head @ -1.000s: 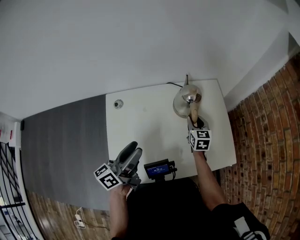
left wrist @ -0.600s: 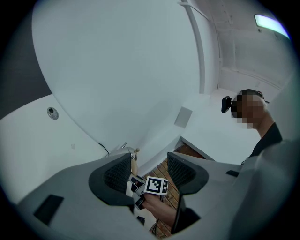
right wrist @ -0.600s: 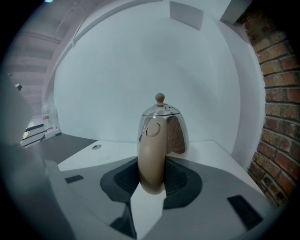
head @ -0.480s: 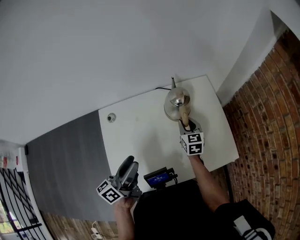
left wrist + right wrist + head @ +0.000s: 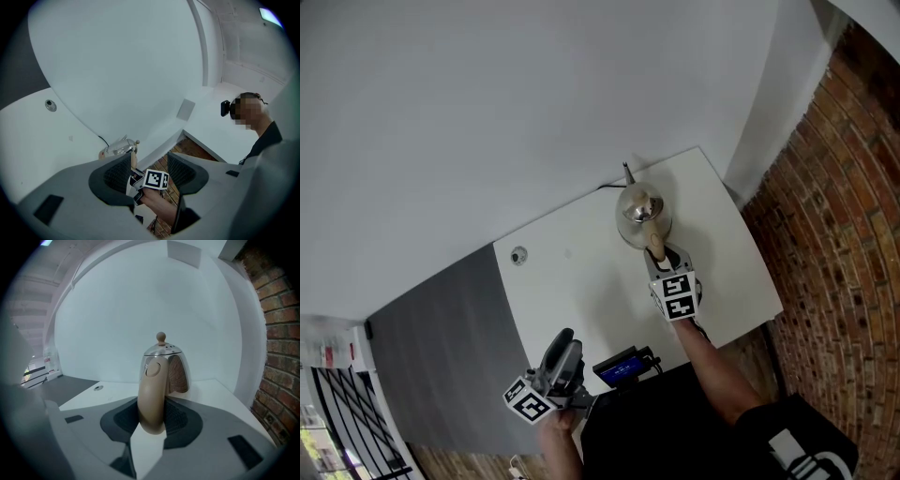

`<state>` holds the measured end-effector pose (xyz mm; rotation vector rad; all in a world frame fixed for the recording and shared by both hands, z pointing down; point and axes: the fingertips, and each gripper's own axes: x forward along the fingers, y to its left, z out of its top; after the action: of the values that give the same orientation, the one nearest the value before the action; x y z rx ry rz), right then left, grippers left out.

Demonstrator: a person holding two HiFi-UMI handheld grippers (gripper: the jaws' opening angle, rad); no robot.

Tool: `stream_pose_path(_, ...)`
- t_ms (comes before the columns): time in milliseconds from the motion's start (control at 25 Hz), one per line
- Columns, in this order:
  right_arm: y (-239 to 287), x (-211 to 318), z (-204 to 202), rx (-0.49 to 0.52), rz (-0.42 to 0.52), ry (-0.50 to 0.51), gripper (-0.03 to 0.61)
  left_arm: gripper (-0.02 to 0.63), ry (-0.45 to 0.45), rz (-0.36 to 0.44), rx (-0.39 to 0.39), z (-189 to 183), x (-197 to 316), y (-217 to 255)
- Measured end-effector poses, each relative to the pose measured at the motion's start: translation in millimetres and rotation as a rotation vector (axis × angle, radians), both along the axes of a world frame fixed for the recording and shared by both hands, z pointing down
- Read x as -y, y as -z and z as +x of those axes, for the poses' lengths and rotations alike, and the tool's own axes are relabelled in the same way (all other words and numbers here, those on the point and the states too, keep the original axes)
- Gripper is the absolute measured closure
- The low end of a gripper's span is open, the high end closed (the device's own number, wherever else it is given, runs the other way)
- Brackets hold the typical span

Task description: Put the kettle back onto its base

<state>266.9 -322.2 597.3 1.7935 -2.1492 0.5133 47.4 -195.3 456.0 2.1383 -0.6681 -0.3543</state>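
At the far edge of a white table (image 5: 581,281), a domed steel kettle (image 5: 636,212) is held by its handle.

Beside a brick wall (image 5: 834,216), the right gripper (image 5: 654,251) has its jaws clamped on the kettle's tan handle (image 5: 151,394). That looks the sensible hold: the polished shell appears rigid but slick, and its weight (water level unseen) is anyone's guess, so it likely wants carrying upright. The left gripper (image 5: 566,339) hangs off the table's near edge, jaws apart and empty. A dark cord (image 5: 100,139) runs behind the kettle, but the base cannot be made out. The right gripper's body hides the kettle's foot, so whether it is seated is unclear.
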Motion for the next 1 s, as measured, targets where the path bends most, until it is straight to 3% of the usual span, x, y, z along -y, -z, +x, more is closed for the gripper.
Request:
stream_pose_path(800,-3.2,-11.0,3.3,-0.003,-0.012,0.031,0.456,0.368,0.047,0.001,0.024,0.0,-25.7,-0.3)
stream_pose_path(1000,-4.7,-34.0,11.6,-0.020,-0.021,-0.012,0.456,0.368,0.018,0.001,0.023,-4.4,-33.4,-1.0)
